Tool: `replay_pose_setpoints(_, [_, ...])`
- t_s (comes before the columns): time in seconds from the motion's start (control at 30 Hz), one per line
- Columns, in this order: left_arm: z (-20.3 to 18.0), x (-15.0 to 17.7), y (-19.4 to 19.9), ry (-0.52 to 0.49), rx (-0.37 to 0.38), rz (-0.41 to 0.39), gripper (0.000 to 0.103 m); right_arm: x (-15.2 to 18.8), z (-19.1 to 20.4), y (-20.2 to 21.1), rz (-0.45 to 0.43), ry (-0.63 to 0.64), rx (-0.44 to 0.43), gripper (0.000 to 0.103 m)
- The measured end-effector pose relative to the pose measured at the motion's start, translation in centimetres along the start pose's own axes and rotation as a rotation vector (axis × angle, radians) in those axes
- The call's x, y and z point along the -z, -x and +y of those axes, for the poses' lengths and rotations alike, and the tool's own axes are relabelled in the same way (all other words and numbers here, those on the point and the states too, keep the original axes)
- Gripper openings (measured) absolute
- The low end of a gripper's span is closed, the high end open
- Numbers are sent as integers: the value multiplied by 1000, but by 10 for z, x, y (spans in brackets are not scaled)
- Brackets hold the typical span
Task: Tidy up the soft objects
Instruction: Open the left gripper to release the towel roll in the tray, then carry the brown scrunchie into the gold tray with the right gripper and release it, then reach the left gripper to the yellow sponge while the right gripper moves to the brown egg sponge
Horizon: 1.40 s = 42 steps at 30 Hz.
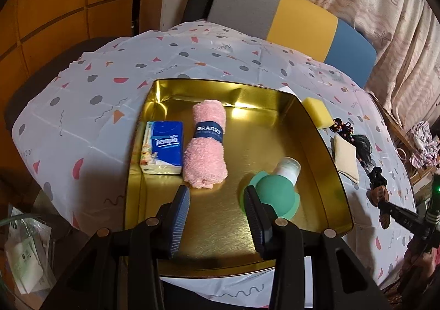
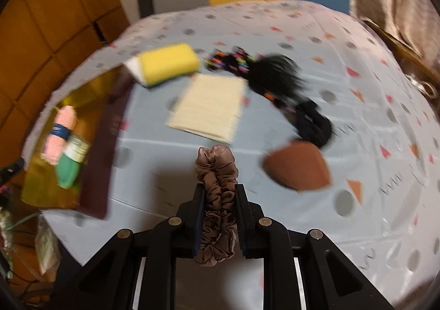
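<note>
- In the left wrist view, we see the gold tin (image 1: 324, 145) on the spotted tablecloth (image 1: 96, 84), and we take it as our landmark.
- Inside the tin lie a blue tissue pack (image 1: 163, 146) against its left wall, a rolled pink towel (image 1: 206, 145) touching the pack's right side, and a green squeeze bottle (image 1: 275, 184) with a white cap nearer the tin's right wall.
- Our left tongs (image 1: 217, 213) hover over the tin's near floor with the jaws apart and nothing between them; the bottle sits just beside the right finger.
- Outside the tin's right wall we see a yellow sponge (image 1: 316, 112), a cream cloth (image 1: 345, 158) and dark hair ties, blurred at the edge.
- In the right wrist view, our right tongs (image 2: 220, 216) are closed on a brown scrunchie (image 2: 217, 200), which is squashed flat between the pads and sticks out beyond the fingertips, well to the right of the tin (image 2: 96, 150).
- We judge the scrunchie very light, soft and a little slippery in its satin; a pinch across both strands of the ring, as here, should hold it.
- Right of the tin on the cloth lie the sponge (image 2: 167, 62), the cream cloth (image 2: 211, 107), a black scrunchie (image 2: 313, 123) and a brown wedge-shaped pad (image 2: 299, 169).
</note>
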<state>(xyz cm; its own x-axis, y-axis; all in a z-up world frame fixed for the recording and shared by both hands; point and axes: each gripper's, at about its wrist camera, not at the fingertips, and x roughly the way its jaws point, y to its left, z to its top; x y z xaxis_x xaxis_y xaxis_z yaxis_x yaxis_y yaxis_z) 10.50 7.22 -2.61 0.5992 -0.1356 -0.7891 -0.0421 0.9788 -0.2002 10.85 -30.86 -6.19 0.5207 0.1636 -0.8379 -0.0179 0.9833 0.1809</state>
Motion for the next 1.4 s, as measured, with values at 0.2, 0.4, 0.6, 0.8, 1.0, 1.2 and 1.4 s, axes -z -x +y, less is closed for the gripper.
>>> replay_pose_setpoints(0.2, [11,3,3,18,-9,1,41,-24,58,0,-26,83,-127,21])
replay_pose_setpoints(0.4, [17,6,8,24,-6,-6,41,-46,122,-10,-37,179,-210,20])
replay_pose_setpoints(0.6, [22,7,10,27,-5,-9,41,-68,168,-31,-27,235,-250,21])
replay_pose_setpoints(0.8, [27,7,8,30,-7,0,41,-90,198,-71,18,278,-199,22])
replay_pose_setpoints(1.0, [33,7,8,18,-25,-2,41,-96,211,-108,62,335,-114,31])
replay_pose_setpoints(1.2, [32,3,5,1,-27,6,41,-91,199,-100,25,310,-138,61])
replay_pose_setpoints(1.4, [15,-7,-1,-16,1,30,41,-87,175,-60,-66,239,-194,68])
